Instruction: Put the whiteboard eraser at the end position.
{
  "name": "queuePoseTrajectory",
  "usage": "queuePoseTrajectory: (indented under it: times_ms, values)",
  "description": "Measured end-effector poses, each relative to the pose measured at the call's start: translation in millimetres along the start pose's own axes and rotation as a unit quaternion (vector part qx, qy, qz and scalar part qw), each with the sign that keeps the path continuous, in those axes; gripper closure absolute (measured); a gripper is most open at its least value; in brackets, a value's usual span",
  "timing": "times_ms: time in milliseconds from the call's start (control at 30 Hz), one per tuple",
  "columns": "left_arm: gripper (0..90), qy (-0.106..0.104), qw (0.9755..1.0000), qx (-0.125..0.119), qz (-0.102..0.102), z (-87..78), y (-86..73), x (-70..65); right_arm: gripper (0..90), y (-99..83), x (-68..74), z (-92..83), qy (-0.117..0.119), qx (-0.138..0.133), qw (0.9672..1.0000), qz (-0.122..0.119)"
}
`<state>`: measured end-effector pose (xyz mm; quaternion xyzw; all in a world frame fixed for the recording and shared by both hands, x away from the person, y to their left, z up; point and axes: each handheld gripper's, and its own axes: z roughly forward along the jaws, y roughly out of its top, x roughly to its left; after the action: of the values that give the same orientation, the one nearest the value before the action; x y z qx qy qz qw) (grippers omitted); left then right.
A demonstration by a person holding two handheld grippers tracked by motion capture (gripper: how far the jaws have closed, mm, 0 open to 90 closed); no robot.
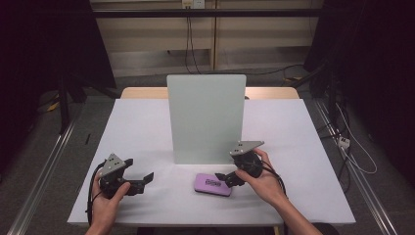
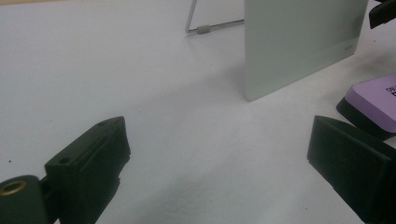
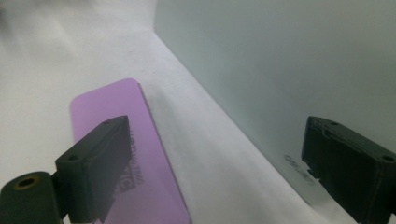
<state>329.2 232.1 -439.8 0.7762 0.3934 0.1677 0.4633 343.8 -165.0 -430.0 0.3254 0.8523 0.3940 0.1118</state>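
Black tongs, one purple block

Black right tongs (image 1: 221, 177) hang spread just above the near-centre purple block (image 1: 212, 184), one of its kind, lying flat on the white counter (image 1: 142, 132). Its dark label is too blurred to read. Left tongs (image 1: 142, 180), also spread, hover at near left. One pale upright panel (image 1: 206, 117) stands just beyond, faint lettering unreadable.

white table (image 1: 147, 127), cables (image 1: 190, 41) on the floor beyond it
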Motion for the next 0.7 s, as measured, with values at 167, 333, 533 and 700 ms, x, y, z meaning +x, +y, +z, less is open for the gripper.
queuePoseTrajectory:
  times_ms: [167, 333, 533, 700]
  values:
    - [5.4, -0.002, 1.0000, -0.003, 0.000, 2.7, 2.0, -0.6, 8.4, -9.8, -4.3, -8.2, -0.011, -0.009, 0.9996, 0.025]
    - [5.4, -0.003, 1.0000, -0.002, 0.002, 4.9, 3.3, -1.3, 8.1, -20.2, -9.5, -18.2, -0.027, -0.015, 0.9984, 0.047]
    - [5.4, -0.001, 1.0000, -0.001, 0.002, 5.1, 3.2, -1.0, 8.1, -34.1, -18.3, -28.3, -0.046, -0.026, 0.9956, 0.077]
    - [5.4, 0.001, 1.0000, -0.001, 0.002, 4.5, 3.1, -1.0, 8.1, -43.3, -23.3, -37.1, -0.069, -0.033, 0.9928, 0.093]
